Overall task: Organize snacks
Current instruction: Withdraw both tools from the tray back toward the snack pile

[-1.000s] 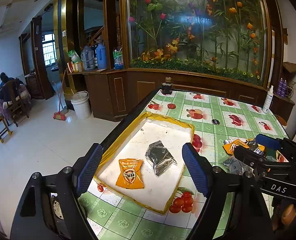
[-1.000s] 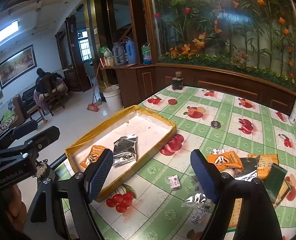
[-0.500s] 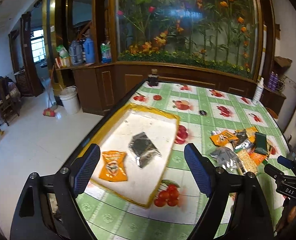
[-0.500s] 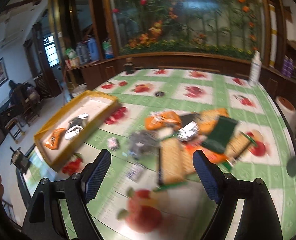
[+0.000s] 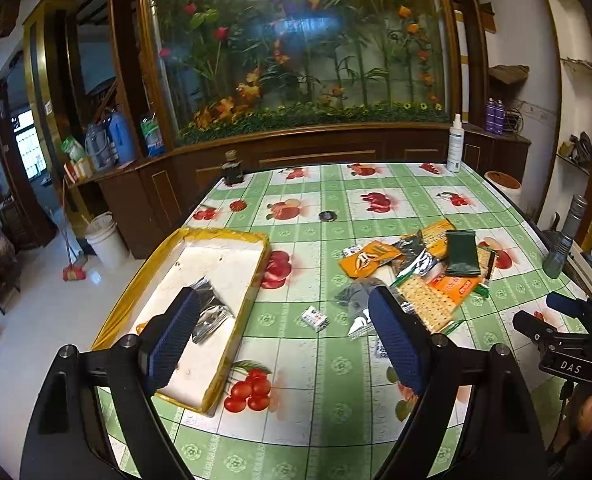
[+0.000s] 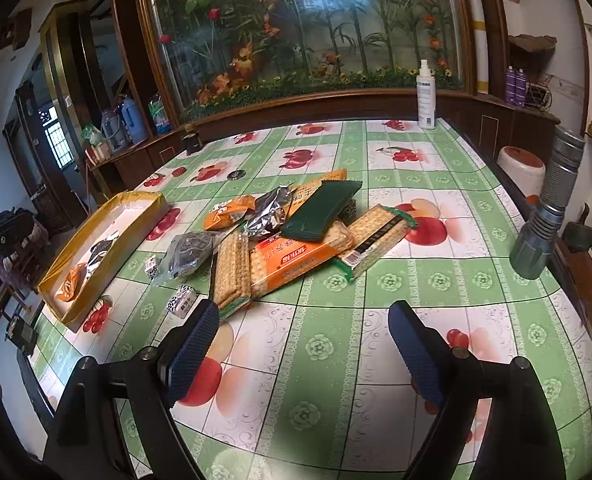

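Observation:
A yellow-rimmed tray (image 5: 224, 236) (image 6: 136, 200) lies at the table's left edge. In it are a silver packet (image 5: 212, 312) (image 6: 100, 248) and an orange bag (image 6: 72, 280), which my left finger mostly hides in the left wrist view. My left gripper (image 5: 282, 298) hovers open over the tray's right rim, with nothing between its fingers. A small white packet (image 5: 315, 317) lies just beyond it. The snack pile (image 5: 423, 272) holds an orange cracker pack (image 6: 296, 258), a dark green packet (image 6: 321, 210), a crumpled silver packet (image 6: 268, 210) and others. My right gripper (image 6: 303, 312) stands open and empty, just short of the pile.
A grey flashlight (image 6: 551, 200) stands near the table's right edge. A white spray bottle (image 6: 425, 96), a dark jar (image 6: 192, 142) and a small dark lid (image 6: 235, 175) sit at the far side. A white bucket (image 5: 106, 240) stands on the floor to the left.
Both views have swung right. My right gripper went from beside the tray to in front of the snack pile and sank lower. My left gripper shifted right, off the tray's middle.

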`<act>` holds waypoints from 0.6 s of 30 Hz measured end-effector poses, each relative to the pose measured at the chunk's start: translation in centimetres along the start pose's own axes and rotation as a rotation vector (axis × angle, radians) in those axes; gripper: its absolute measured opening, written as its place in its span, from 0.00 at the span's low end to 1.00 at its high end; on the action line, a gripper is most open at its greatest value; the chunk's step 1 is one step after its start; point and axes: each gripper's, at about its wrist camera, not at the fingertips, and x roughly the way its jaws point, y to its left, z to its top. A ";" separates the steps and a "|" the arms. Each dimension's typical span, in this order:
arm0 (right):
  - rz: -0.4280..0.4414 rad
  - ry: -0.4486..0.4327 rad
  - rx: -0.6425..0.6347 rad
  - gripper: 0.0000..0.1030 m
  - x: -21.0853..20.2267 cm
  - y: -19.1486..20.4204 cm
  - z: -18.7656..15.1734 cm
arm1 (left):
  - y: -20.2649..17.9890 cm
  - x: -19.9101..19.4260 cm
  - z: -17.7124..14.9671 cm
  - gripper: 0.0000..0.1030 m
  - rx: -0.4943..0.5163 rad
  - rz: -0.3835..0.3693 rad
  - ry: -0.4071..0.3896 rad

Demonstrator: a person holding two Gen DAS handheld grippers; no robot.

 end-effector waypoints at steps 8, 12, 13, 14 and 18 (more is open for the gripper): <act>0.012 -0.018 0.015 0.86 -0.6 -0.5 0.2 | -1.5 0.3 0.6 0.84 0.028 0.006 0.009; 0.018 -0.012 0.020 0.86 -0.3 -0.6 0.1 | -1.9 0.8 0.5 0.84 0.032 0.006 0.023; 0.020 -0.011 0.022 0.86 -0.2 -0.7 0.0 | -2.0 1.0 0.5 0.84 0.034 0.008 0.026; 0.021 -0.008 0.024 0.86 -0.1 -0.7 0.0 | -2.1 1.1 0.5 0.84 0.035 0.007 0.029; 0.024 0.001 0.025 0.86 0.4 -0.8 0.0 | -2.4 1.6 0.4 0.84 0.039 0.006 0.042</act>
